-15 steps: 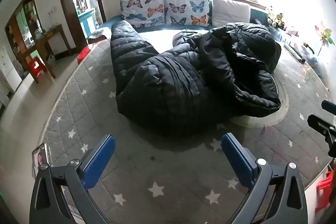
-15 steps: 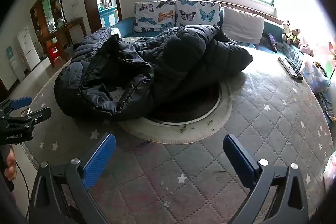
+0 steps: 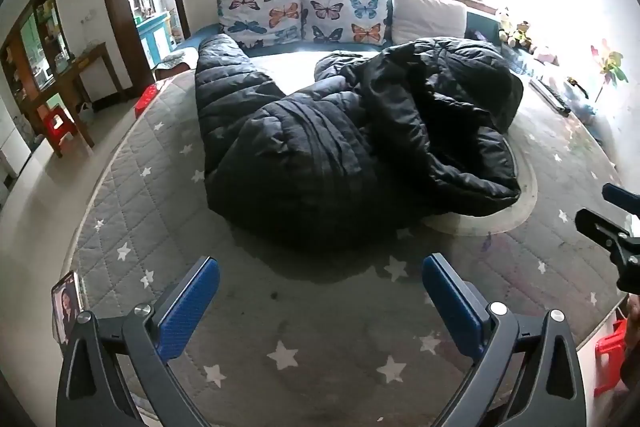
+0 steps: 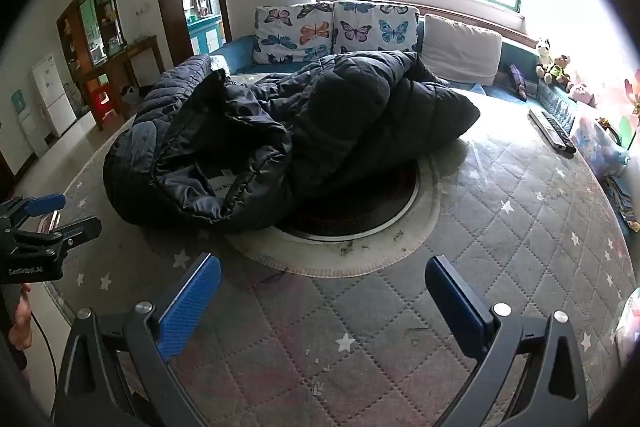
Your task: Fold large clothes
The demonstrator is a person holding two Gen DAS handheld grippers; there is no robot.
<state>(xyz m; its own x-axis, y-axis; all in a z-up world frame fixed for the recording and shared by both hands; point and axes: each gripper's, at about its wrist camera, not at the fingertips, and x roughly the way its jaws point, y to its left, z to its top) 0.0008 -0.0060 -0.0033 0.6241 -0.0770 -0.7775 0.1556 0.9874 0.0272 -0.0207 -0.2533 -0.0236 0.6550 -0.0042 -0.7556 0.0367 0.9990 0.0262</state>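
Note:
A big black quilted down coat [image 3: 344, 155] lies crumpled in a heap on a round table with a grey star-patterned quilted cover [image 3: 160, 195]. In the right wrist view the coat [image 4: 280, 131] shows its shiny lining and a white label, and it partly covers a round inset [image 4: 360, 223] at the table's centre. My left gripper [image 3: 320, 291] hovers over the near table edge, open, nothing between its blue pads, short of the coat. My right gripper [image 4: 322, 291] is open too, empty, in front of the inset. Each gripper shows at the other view's edge.
Butterfly cushions [image 3: 304, 15] and a white pillow [image 4: 460, 51] line a blue sofa behind the table. A remote [image 4: 552, 131] and soft toys [image 4: 552, 67] lie at the right. A phone [image 3: 66, 307] stands at the left table edge. Red stools [image 3: 608, 351] stand on the floor.

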